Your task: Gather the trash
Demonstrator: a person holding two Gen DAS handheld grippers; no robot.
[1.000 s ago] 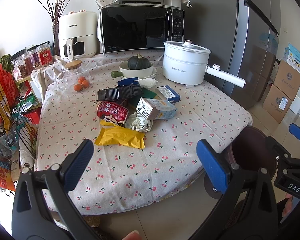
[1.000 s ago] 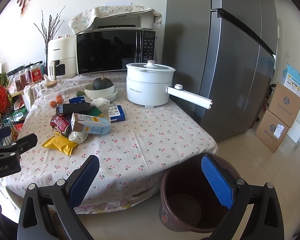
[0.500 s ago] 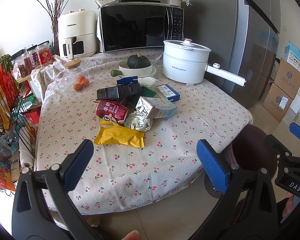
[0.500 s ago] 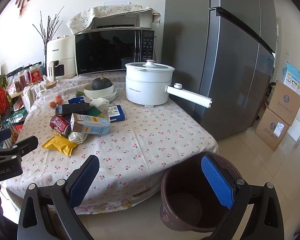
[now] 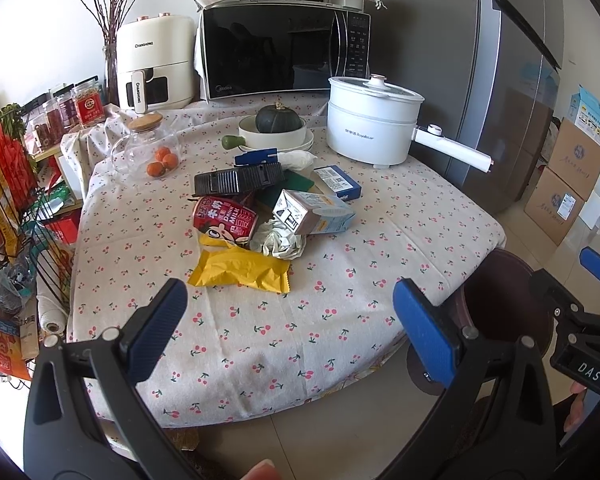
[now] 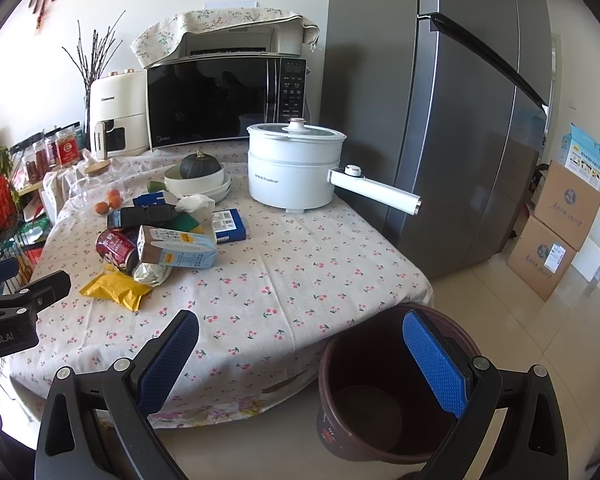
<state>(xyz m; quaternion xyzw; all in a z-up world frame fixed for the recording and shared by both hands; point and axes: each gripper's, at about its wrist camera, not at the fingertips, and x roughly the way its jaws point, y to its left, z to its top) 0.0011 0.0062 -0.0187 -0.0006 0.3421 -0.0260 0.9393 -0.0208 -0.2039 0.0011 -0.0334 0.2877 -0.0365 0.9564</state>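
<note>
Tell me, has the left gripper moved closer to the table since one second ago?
Yes, slightly. In the left wrist view the left gripper has advanced: the yellow wrapper sits a little nearer its fingertips.

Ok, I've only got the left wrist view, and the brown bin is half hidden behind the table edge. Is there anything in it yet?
Observer: No. The right wrist view looks down into the brown bin, and its bottom is bare.
Operator: And the right gripper, open or shut?
Observer: The right gripper is open, with its fingers wide apart and nothing between them.
</note>
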